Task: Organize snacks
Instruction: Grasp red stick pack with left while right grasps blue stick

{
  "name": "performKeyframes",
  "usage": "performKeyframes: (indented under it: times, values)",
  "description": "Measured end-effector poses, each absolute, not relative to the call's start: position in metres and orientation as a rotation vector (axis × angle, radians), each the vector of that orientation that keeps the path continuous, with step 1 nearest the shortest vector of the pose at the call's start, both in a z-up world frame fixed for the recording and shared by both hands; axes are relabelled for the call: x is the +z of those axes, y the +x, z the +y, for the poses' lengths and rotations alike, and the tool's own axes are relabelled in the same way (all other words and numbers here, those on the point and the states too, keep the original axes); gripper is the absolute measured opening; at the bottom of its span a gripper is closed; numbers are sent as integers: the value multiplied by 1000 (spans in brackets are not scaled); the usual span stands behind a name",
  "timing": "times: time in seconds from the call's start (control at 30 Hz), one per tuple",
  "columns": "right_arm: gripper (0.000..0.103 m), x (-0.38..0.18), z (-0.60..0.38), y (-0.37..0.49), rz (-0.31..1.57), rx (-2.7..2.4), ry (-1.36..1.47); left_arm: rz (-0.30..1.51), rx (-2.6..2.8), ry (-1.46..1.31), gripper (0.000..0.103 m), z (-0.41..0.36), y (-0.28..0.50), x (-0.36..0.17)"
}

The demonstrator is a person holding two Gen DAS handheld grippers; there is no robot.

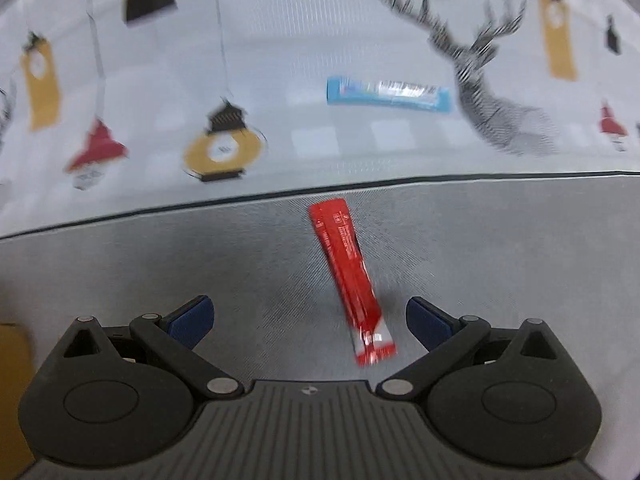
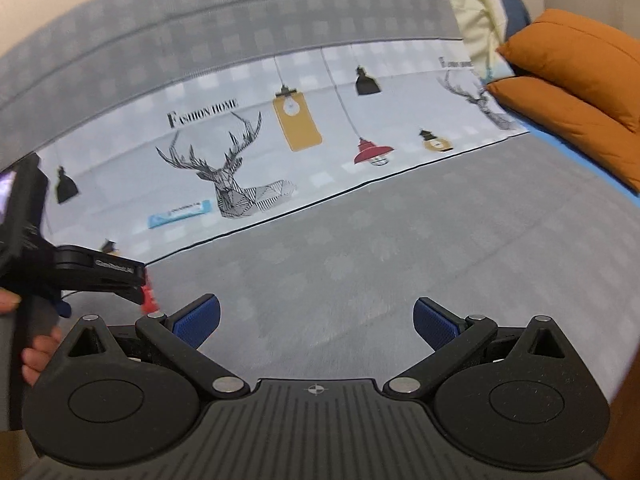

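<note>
The red snack stick [image 1: 349,280] lies on the grey bedcover [image 1: 160,264], long axis running away from the left claw [image 1: 310,320], near end between its wide-spread fingers, closer to the right one. Beyond, a blue stick [image 1: 387,94] lies crosswise. The right claw [image 2: 316,322] gapes wide, holding nothing

Red snack stick [image 2: 149,295]: mostly hidden behind the left tool in the right wrist view.
Blue snack stick [image 1: 387,94]: label print blurred, unreadable.
Orange pillows [image 2: 576,92]: cut off at right edge.
</note>
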State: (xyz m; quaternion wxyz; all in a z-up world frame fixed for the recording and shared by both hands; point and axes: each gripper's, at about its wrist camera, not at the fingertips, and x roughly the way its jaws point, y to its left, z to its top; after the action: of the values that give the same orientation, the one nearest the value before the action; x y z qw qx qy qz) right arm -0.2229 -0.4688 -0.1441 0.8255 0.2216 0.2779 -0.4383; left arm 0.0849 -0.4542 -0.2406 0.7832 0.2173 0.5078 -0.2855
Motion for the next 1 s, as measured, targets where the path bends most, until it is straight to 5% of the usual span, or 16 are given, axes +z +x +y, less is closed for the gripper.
performKeyframes:
  times: [0.1,0.2,0.27,0.7,0.83,0.87,0.93,1.0]
  values:
    - [102,-169,-502,-200,618,-905,472,1072,-626,454,95,-449,94,-251]
    - [102,-186,-529,-171,635,-868,456,1025,-621,439,57,-431,99,-243]
    - [102,-196,-546,-143,631,-818,410,1027,-633,441,16,-417,107,-240]
    - [103,-244,-564,70,742,-497,-85,1111,-649,392,17,-371,153,-237]
    - [102,-242,-588,101,771,-451,-10,1110,-648,351,12,-366,156,-234]
    - [90,-240,-594,105,789,-434,30,1114,-643,340,10,-364,157,-233]
    - [40,-234,-599,103,778,-387,110,1126,-629,322,10,-361,157,-230]
    - [10,-230,-591,97,794,-405,105,1117,-622,307,9,-357,154,-223]
